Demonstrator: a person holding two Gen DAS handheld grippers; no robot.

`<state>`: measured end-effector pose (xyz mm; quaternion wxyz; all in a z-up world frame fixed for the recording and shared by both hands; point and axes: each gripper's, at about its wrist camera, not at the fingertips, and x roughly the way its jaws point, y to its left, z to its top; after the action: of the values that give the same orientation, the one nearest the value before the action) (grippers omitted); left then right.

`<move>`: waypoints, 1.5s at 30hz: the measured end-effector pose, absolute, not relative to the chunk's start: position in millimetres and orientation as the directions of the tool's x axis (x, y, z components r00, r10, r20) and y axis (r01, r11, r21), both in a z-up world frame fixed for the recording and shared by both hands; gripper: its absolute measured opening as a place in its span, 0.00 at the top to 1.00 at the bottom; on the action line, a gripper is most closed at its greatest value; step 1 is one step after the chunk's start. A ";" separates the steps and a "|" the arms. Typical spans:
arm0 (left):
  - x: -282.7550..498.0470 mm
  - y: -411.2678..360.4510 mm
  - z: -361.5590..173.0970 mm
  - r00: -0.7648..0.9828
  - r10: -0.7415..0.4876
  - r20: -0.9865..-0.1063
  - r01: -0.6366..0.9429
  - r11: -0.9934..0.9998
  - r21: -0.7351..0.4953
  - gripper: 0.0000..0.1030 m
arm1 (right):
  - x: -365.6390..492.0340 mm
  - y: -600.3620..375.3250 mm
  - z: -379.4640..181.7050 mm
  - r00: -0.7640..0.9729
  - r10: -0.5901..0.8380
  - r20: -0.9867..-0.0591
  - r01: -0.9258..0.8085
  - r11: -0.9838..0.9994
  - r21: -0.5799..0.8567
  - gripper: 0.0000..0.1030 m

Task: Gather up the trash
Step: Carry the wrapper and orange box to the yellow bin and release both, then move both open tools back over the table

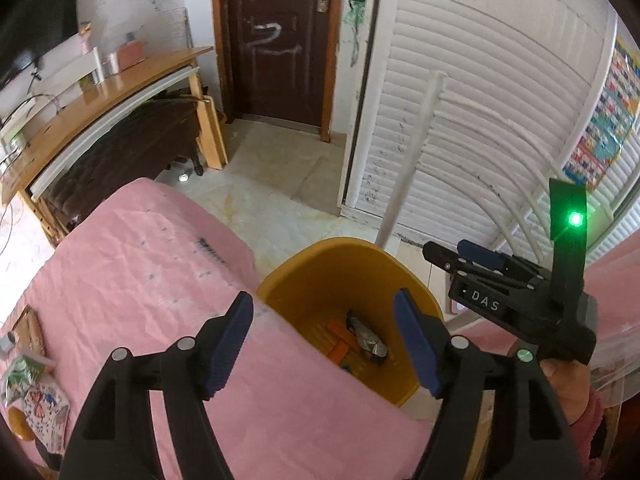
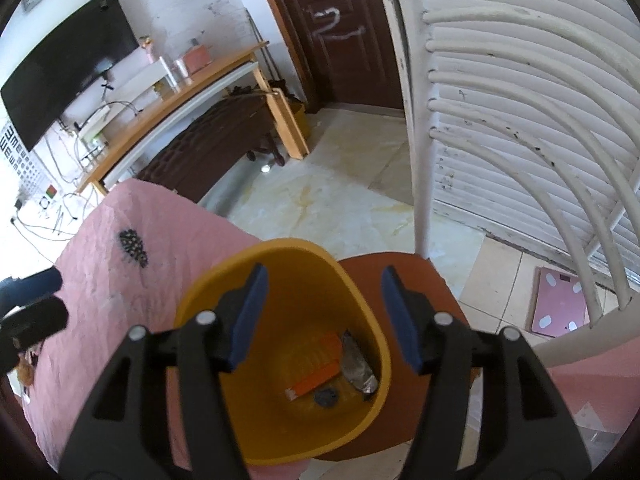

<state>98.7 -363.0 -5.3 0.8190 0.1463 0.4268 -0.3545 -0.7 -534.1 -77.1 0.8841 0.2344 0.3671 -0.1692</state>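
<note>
Already the collecting is looking well under way — the pink bedspread (image 1: 132,280), a wrinkled cloth, is lying mostly bare, though some printed wrappers (image 1: 28,384) are still sitting at its far left edge and are probably next. Beside the bed, the yellow bin (image 2: 280,264), smooth rounded plastic, is resting on a reddish seat and is holding an orange flat packet (image 2: 316,378), a crumpled silvery pouch (image 2: 356,364) and a small dark scrap (image 2: 326,397). Both the left gripper (image 1: 324,344) and the right gripper (image 2: 324,316) are hovering over the bin, fingers standing apart — nothing between them.
</note>
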 end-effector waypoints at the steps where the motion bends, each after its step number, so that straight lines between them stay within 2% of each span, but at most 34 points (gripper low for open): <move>1: 100.1 -355.9 -1.6 0.392 -0.460 -0.797 0.696 0.714 -0.070 0.34 | 0.8 -530.7 -74.6 0.675 -0.127 -0.727 0.464 0.839 0.285 0.45; 6: 102.7 -314.2 13.1 0.424 -0.471 -0.773 0.650 0.753 -0.102 0.33 | 10.6 -507.7 -58.8 0.694 -0.119 -0.710 0.416 0.871 0.261 0.45; 7: 102.3 -304.4 15.3 0.440 -0.467 -0.767 0.637 0.764 -0.099 0.32 | 13.1 -501.1 -54.8 0.699 -0.114 -0.706 0.401 0.880 0.256 0.42; 9: 103.4 -281.8 19.5 0.472 -0.445 -0.761 0.603 0.793 -0.089 0.31 | 17.4 -489.2 -47.7 0.713 -0.099 -0.694 0.369 0.895 0.252 0.36; 17: 112.6 -171.3 34.7 0.595 -0.317 -0.738 0.409 0.910 -0.060 0.28 | 43.1 -416.1 -17.2 0.751 -0.013 -0.660 0.202 0.956 0.212 0.36; 24: 116.3 -84.9 46.5 0.656 -0.251 -0.712 0.264 0.960 -0.095 0.27 | 67.2 -353.2 -0.3 0.750 0.066 -0.658 0.068 0.982 0.176 0.36; 27: 118.2 -55.5 47.3 0.671 -0.231 -0.704 0.214 0.970 -0.115 0.26 | 73.2 -327.3 5.9 0.748 0.094 -0.657 0.023 0.986 0.167 0.31; 30: 114.3 -28.6 43.1 0.680 -0.209 -0.702 0.169 0.977 -0.127 0.26 | 77.7 -301.9 9.9 0.743 0.120 -0.658 -0.023 0.988 0.154 0.30; 45: 127.8 69.3 -11.1 0.596 -0.117 -0.794 0.012 0.990 -0.137 0.25 | 104.1 -197.4 -6.9 0.652 0.261 -0.712 -0.227 0.963 0.145 0.30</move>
<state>127.8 69.3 -11.1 0.8915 -0.0588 0.4478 -0.0362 104.1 -197.4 -6.9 0.9085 0.0216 0.3952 0.1341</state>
